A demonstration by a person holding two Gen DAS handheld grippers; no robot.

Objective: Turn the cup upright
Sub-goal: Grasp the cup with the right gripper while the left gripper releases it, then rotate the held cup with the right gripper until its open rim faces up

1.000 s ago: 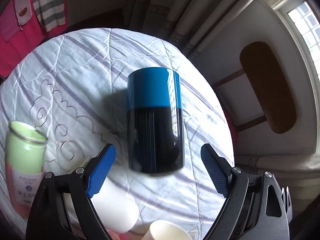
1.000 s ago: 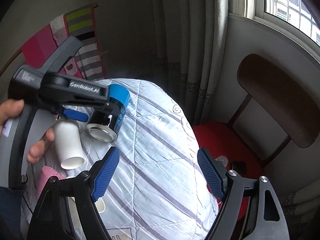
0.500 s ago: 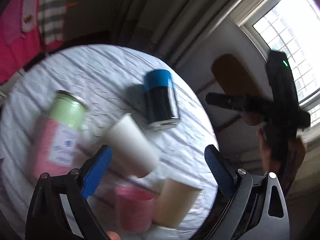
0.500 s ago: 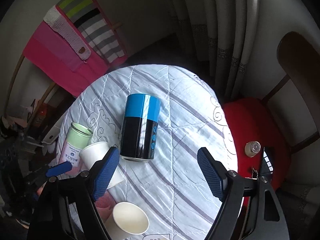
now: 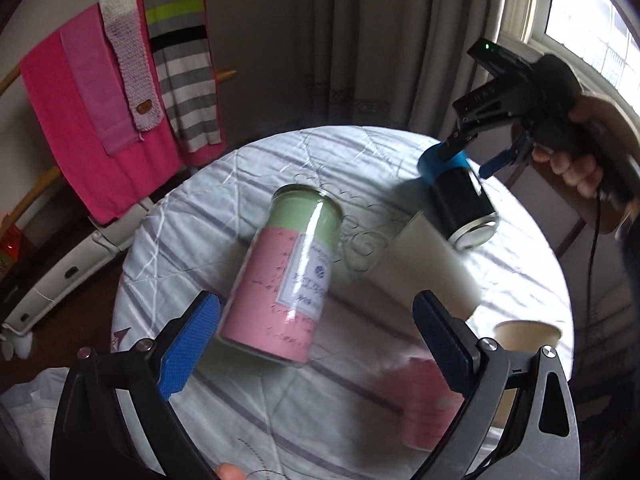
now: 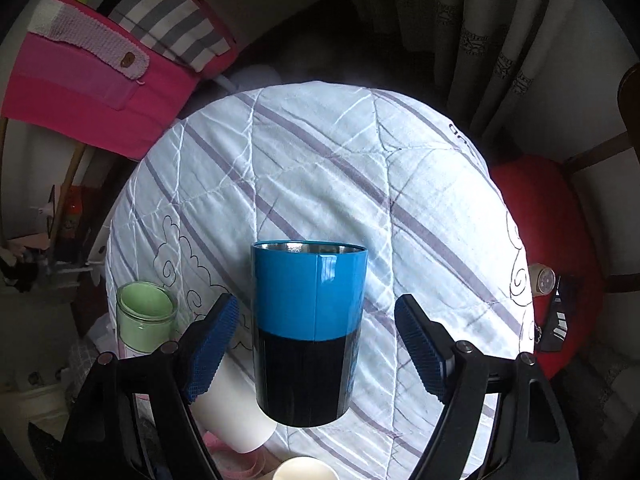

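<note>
The blue-and-black metal cup [image 6: 308, 332] lies on its side on the round quilted table [image 6: 320, 168], its blue rim end pointing away from my right gripper [image 6: 318, 344]. That gripper is open, one finger on each side of the cup, not touching it. In the left wrist view the cup [image 5: 460, 196] lies at the table's far right with the right gripper [image 5: 472, 156] above its blue end. My left gripper [image 5: 316, 344] is open and empty, in front of a lying pink-and-green glass jar [image 5: 284, 280].
A white paper cup [image 5: 432, 264] lies beside the metal cup. A beige cup [image 5: 524, 336] and a pink cup [image 5: 428, 404] stand near the table's near edge. Towels [image 5: 104, 84] hang behind. A red chair [image 6: 548, 264] stands at the right.
My left gripper has pulled back from the blue cup and swung left toward the jar. My right gripper has moved in until its fingers straddle the cup.
</note>
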